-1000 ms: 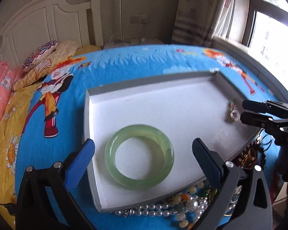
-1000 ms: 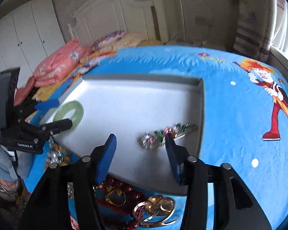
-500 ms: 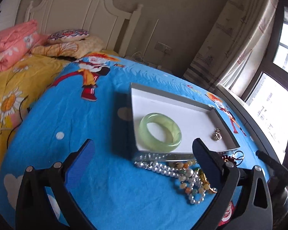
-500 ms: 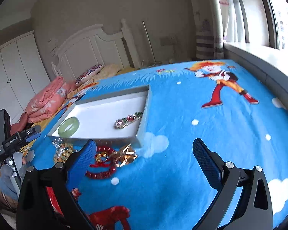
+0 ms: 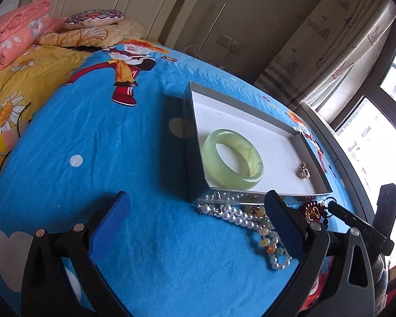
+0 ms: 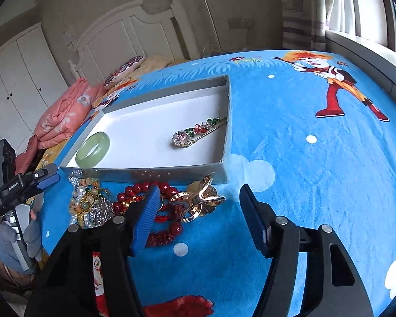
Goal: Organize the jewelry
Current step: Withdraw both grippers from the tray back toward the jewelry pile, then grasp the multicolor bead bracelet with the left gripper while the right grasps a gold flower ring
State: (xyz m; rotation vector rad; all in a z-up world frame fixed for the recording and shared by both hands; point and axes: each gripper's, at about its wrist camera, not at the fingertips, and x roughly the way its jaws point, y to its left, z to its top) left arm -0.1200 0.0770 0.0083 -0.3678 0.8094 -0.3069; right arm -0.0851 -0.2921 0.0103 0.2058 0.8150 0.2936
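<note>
Bangle and hairpin lie in the white tray on the blue bedspread. Loose beads are heaped against the tray's near wall. Left gripper: spread, empty. Right gripper: jaws closing, nothing between them, above the beads.

- Bangle: glossy, translucent green, stone-like, smooth.
- Box: matt white card inside, shiny silver outer wall.
- Blanket: soft, fuzzy blue cloth.
- Pearls: smooth, lustrous white beads.
- Red beads: glossy, round.
- Gold piece: polished metal.
- Hairpin: thin metal stem, shiny coloured stones.
- Pads: matt blue, ribbed, on black plastic.
- Headboard: smooth white painted wood.
</note>
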